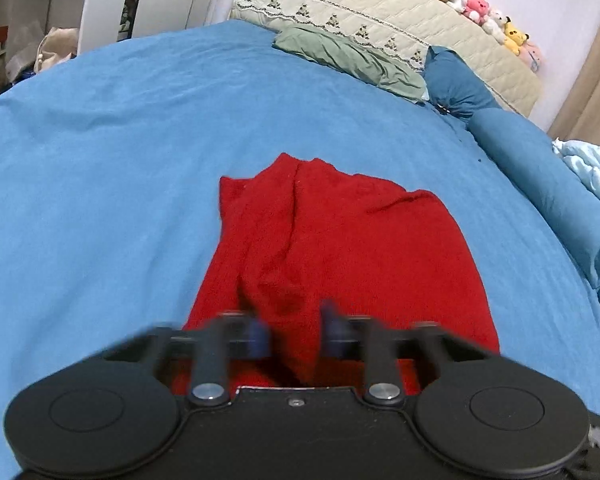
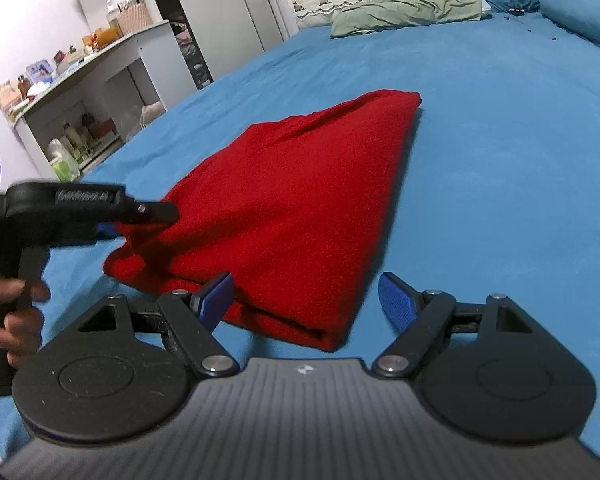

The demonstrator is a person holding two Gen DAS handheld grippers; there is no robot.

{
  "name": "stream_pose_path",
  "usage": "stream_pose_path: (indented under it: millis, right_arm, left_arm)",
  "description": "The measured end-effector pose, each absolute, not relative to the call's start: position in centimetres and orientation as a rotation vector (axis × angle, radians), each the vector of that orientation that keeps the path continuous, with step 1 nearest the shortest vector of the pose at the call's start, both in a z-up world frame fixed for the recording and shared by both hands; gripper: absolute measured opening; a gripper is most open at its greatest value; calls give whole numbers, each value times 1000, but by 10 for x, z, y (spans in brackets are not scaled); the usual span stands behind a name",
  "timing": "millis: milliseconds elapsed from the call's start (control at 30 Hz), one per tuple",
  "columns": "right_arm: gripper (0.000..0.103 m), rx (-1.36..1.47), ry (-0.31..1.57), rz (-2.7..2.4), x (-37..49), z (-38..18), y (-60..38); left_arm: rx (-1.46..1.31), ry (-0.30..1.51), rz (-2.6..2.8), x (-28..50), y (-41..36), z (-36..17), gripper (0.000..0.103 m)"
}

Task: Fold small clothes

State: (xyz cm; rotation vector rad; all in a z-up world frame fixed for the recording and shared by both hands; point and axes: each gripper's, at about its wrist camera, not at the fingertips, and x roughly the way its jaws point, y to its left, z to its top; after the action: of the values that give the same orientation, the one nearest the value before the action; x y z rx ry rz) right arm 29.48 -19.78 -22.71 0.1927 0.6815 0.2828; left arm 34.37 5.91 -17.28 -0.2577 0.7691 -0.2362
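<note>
A red knit garment (image 1: 332, 240) lies folded on the blue bed sheet (image 1: 100, 160). My left gripper (image 1: 294, 332) hovers at its near edge, blurred, with its blue pads apart and red cloth showing in the gap between them. In the right wrist view the same red garment (image 2: 292, 204) lies as a folded wedge. My right gripper (image 2: 306, 300) is open at the garment's near folded corner, one blue pad (image 2: 216, 300) at the cloth and the other over the sheet. The left gripper (image 2: 100, 208) shows at the garment's left edge, held by a hand.
A green pillow (image 1: 352, 60), a dark blue pillow (image 1: 456, 84) and a blue bolster (image 1: 548, 184) lie at the bed's head and right side. Plush toys (image 1: 484, 12) sit on the headboard. A shelf unit with bottles (image 2: 80, 120) stands left of the bed.
</note>
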Motion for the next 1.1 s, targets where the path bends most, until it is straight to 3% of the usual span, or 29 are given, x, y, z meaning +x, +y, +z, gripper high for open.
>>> stream_pose_path:
  millis: [233, 500, 533, 633, 667, 1100]
  right_arm:
    - [95, 174, 682, 288, 291, -227, -199]
    - [95, 127, 693, 267, 287, -231, -194]
    - [95, 105, 691, 261, 286, -231, -193]
    - [95, 15, 689, 242, 284, -234, -185]
    - [95, -4, 687, 238, 284, -235, -183]
    - [91, 65, 687, 79, 282, -245, -211]
  left_arm:
    - [-239, 545, -170, 305, 79, -129, 7]
    - [-227, 631, -115, 293, 92, -189, 11]
    - [-231, 629, -118, 292, 93, -189, 15]
    - [-225, 614, -118, 287, 97, -185, 52]
    - [-216, 607, -114, 288, 95, -183, 57]
    - [-131, 680, -123, 294, 99, -203, 59]
